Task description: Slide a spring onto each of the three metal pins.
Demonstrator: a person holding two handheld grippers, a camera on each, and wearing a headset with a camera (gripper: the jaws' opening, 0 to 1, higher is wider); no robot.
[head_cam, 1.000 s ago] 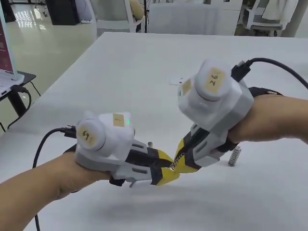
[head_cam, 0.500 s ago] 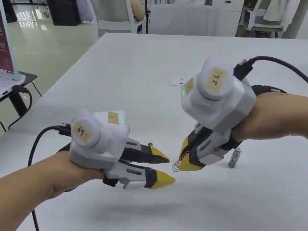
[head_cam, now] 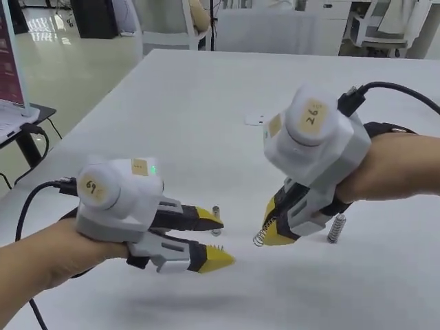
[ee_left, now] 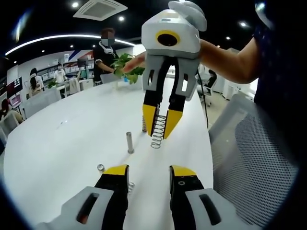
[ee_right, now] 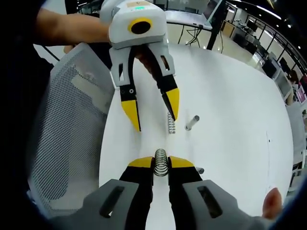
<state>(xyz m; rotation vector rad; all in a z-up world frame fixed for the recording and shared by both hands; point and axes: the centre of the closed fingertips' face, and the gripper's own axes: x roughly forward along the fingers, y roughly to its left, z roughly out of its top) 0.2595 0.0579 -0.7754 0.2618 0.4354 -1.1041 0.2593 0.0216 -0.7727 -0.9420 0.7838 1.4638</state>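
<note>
My right gripper (head_cam: 269,232) is shut on a small coil spring (head_cam: 259,236), held a little above the white table (head_cam: 206,110); the spring (ee_right: 161,165) sits between its yellow tips. My left gripper (head_cam: 223,240) faces it from the left, open, nothing between its jaws. A bare upright metal pin (head_cam: 216,212) stands by the left gripper's upper tip. In the left gripper view the bare pin (ee_left: 129,142) stands between the two grippers. A second spring (head_cam: 335,228) stands upright just right of the right gripper. A third spring (ee_right: 170,123) stands upright next to a bare pin (ee_right: 192,122).
A short metal stub (ee_left: 100,167) sits near my left jaw. A small white tag (head_cam: 253,119) lies farther back on the table. A mesh chair (ee_left: 254,143) stands at the near table edge. People stand in the distance.
My left gripper has opened and drawn back to the left, away from the right gripper's tips. The right gripper keeps the spring and has barely moved.
</note>
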